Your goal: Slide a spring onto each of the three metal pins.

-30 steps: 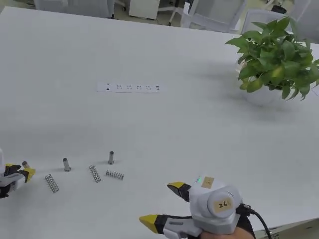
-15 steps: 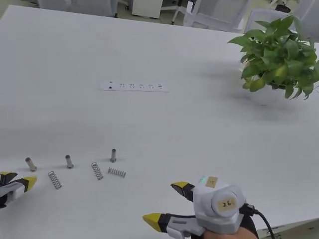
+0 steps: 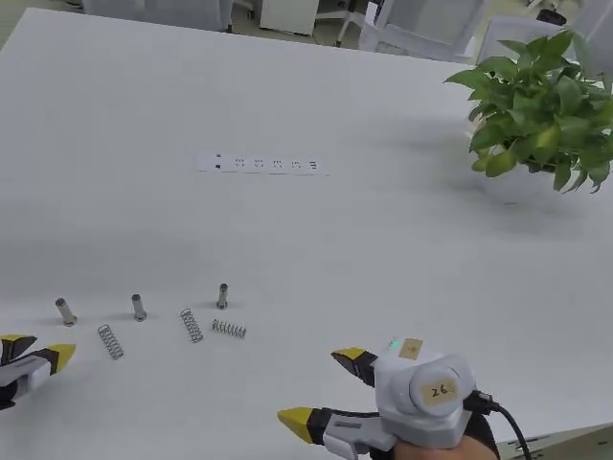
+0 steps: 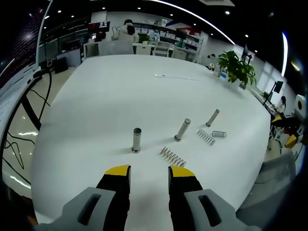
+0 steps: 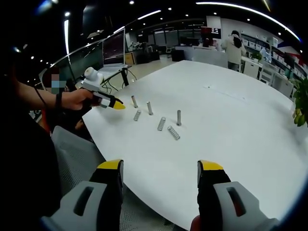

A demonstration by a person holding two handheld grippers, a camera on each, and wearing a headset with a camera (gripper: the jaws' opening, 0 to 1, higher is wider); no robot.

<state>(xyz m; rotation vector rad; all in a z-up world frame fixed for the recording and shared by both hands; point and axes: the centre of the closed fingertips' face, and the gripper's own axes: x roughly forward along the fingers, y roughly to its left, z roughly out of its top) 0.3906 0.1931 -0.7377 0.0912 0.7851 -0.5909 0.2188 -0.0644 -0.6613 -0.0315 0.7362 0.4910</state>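
A: What changed in the last second?
B: The left claw (image 3: 38, 347) backed off. A second ago its tip was right at the left pin (image 3: 65, 310). Now it sits nearer the table's near edge, clear of the pin. (The view drifted a bit too, but the claw-to-pin gap is real.)
A: Pin status?
B: Standing on the table (image 3: 383, 249), bare. Same for the middle pin (image 3: 139, 307) and right pin (image 3: 222, 295). All three are in a row at the near left.
A: Springs?
B: All three lie flat, just near-side of the pins, on none of them. The left spring (image 3: 110, 341) is between the left and middle pins. The middle spring (image 3: 192, 325) and right spring (image 3: 229, 329) are close together by the right pin.
A: Claws?
B: Left has a narrow gap with nothing in it. The right claw (image 3: 323, 388) has its jaws wide and empty, near the table's near edge, well right of the parts.
A: So zero of three?
B: That's my read. The back-off suggests the pins are set and a spring pick comes next. The left spring lies just ahead of the left claw in the left gripper view.
A: Risk?
B: A thin spring flat on a smooth table could roll or skid out of the pinch. The pins are slim, so a bump would likely tip one.
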